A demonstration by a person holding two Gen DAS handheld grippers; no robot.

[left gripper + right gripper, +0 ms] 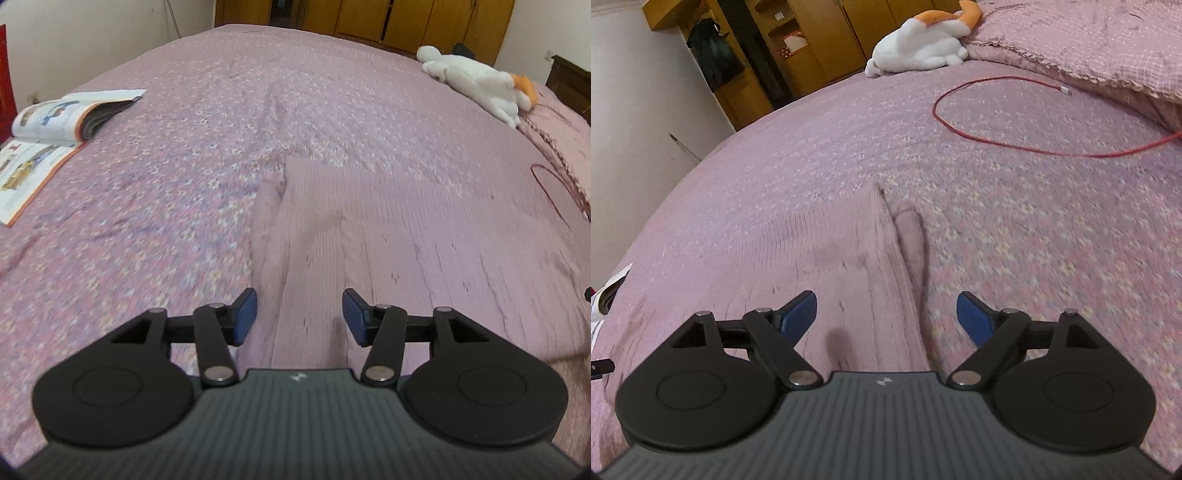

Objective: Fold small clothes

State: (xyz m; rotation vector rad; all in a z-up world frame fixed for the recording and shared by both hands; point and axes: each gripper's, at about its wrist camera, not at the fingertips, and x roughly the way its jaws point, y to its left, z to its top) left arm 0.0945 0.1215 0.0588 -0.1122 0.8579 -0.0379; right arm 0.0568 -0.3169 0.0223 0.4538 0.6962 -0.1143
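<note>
Right, the pink ribbed garment (388, 236) lies flat on the flowered bedspread (184, 155), its long axis running away toward the plush toy (476, 81). Left gripper (299, 314) hovers over its left edge, jaws apart, nothing held. Right gripper (886, 314) (jaws wider, empty too) straddles its right edge. Soft, light knit, likely floppy: best pinched at the near corners.
</note>
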